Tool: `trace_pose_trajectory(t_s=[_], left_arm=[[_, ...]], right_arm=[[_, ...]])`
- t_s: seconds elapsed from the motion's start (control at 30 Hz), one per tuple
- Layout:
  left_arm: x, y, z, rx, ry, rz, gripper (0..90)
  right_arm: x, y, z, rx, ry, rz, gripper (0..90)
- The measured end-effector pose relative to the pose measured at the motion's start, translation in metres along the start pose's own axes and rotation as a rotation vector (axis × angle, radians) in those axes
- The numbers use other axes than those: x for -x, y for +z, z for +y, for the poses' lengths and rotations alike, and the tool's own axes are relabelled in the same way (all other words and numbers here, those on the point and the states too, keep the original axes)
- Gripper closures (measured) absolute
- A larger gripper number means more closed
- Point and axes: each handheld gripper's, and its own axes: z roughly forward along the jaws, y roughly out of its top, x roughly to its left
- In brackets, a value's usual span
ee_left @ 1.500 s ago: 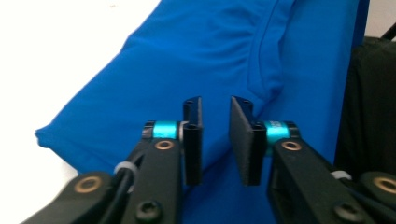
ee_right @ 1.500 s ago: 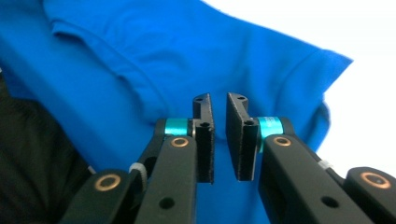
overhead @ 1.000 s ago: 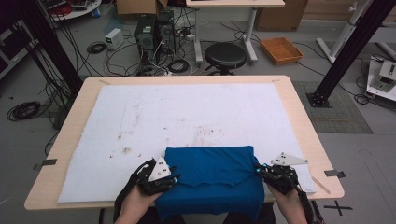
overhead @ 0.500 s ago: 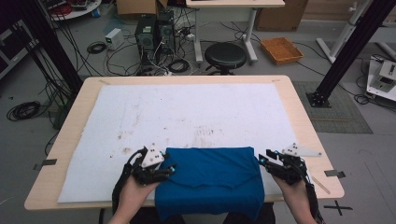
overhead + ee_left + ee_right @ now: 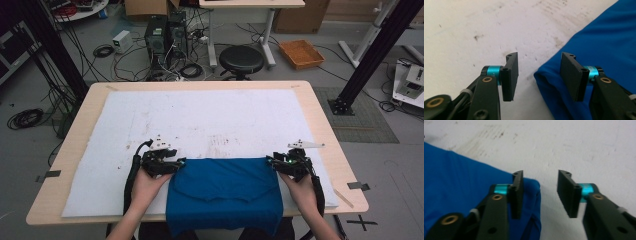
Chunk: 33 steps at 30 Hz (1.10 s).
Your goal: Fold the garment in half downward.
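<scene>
High view: a folded blue cloth (image 5: pixel 225 192) lies at the near middle of the white mat (image 5: pixel 200 120), its front part hanging over the near table edge (image 5: pixel 50 212). The left gripper (image 5: pixel 172 162) sits at the cloth's far left corner, the right gripper (image 5: pixel 275 161) at its far right corner. In the left gripper view the left gripper's jaws stand spread, the cloth corner (image 5: pixel 544 75) lying in the gap between them. In the right gripper view the right gripper's jaws are likewise spread, astride the other corner (image 5: pixel 534 185). Faint brown stains (image 5: pixel 220 142) mark the mat just beyond the cloth. The cloth is layered, with thick rounded folded edges.
</scene>
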Motion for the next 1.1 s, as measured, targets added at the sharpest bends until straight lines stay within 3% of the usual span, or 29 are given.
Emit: trace_pose_trajectory(t_s=[0.17, 0.33, 0.47, 0.6, 0.83, 1.1], left_arm=[[-0.004, 0.002, -0.010, -0.009, -0.073, -0.026, 51.3], [-0.002, 0.002, -0.010, -0.015, -0.051, -0.041, 57.6], [0.001, 0.002, -0.011, -0.009, -0.028, -0.069, 71.0], [0.003, 0.000, -0.010, 0.001, -0.002, -0.061, 82.9], [-0.003, -0.001, -0.006, 0.018, 0.011, -0.050, 85.0], [-0.023, 0.007, 0.018, 0.034, 0.011, -0.013, 85.1]], right_arm=[[0.003, 0.002, -0.005, -0.053, 0.001, 0.037, 71.4], [0.006, 0.004, -0.007, -0.062, 0.011, 0.062, 68.1], [0.002, 0.004, -0.007, -0.060, -0.014, 0.079, 82.2], [0.000, 0.002, -0.007, -0.041, -0.049, 0.058, 86.1], [0.004, -0.001, 0.000, 0.007, -0.063, 0.041, 86.8], [0.011, 0.013, 0.026, 0.040, -0.081, 0.012, 87.0]])
